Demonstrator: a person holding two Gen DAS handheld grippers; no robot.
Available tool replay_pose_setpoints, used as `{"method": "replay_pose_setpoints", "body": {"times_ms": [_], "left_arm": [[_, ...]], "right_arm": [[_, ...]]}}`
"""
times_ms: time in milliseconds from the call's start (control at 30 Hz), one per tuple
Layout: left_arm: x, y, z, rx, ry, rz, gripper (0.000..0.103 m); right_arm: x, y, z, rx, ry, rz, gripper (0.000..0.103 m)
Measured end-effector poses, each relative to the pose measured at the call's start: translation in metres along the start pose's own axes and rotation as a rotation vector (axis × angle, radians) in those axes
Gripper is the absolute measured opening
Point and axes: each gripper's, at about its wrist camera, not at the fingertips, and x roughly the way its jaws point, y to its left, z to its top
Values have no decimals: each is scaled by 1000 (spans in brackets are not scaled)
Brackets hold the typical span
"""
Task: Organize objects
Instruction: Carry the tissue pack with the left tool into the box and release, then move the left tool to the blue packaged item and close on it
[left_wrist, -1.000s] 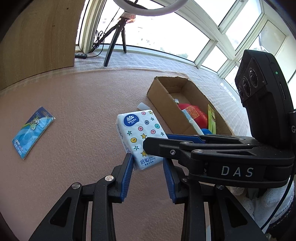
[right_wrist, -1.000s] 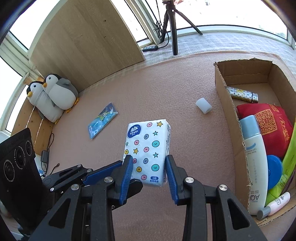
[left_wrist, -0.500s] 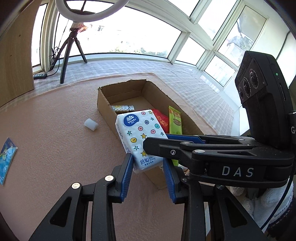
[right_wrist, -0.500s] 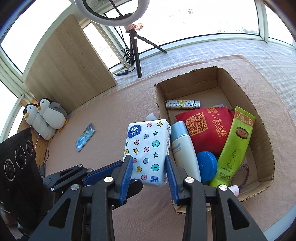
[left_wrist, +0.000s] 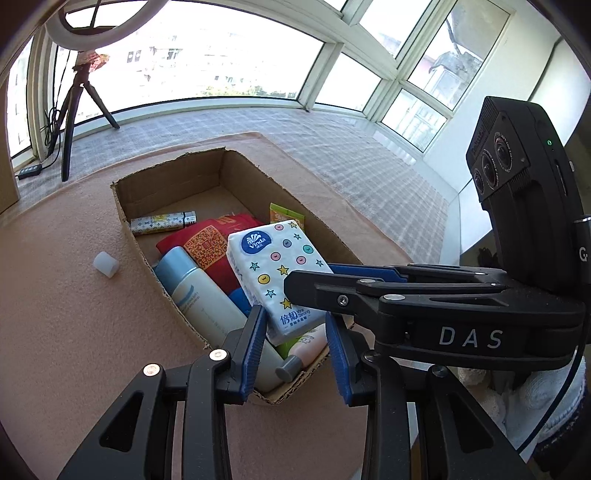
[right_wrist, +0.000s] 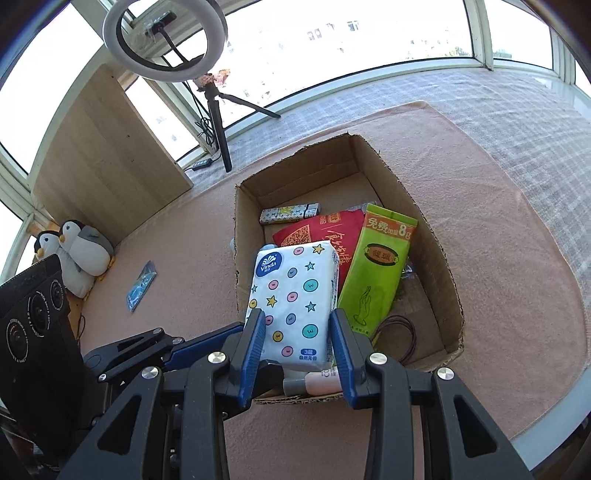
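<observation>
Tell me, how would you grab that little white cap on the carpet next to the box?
Grip the white cap across its round sides, coming straight down from above. It is short and stubby and lies alone on the pink mat, so the jaws can probably straddle it there. Keep them clear of the cardboard box, whose wall is close beside the cap.

Strong daylight enters through the windows (left_wrist: 207, 62), which are overexposed to near white. The pink mat (right_wrist: 491, 229) is evenly lit; shadows fall inside the cardboard box (right_wrist: 432, 236). Focus is sharp. Fisheye distortion bends the edges, and the corners vignette to black.
</observation>
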Motion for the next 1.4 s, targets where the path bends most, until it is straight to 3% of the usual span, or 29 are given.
{"method": "replay_pose_setpoints", "body": {"times_ms": [333, 400, 467, 533, 700, 1000, 1400], "left_arm": [[10, -12, 4, 33, 23, -8, 35], [10, -10, 3, 34, 26, 6, 40], [7, -6, 3, 23, 26, 10, 47], [2, -2, 1, 14, 21, 15, 47], [-15, 14, -3, -8, -1, 33, 47], [-56, 68, -17, -121, -38, 91, 47], [-120, 153, -61, -279, -82, 185, 47]], "right_arm": [[-3, -13, 0, 12, -2, -23, 33], [-4, -12, 0, 8, -9, -27, 33], [-5, -11, -1, 12, -16, -47, 38], [-7, -10, -2, 18, -29, -55, 47], [-8, -4, -2, 17, -37, -59, 47], [-3, 28, -4, -16, -37, -36, 47], [18, 88, -7, -105, -16, 20, 47]]}}
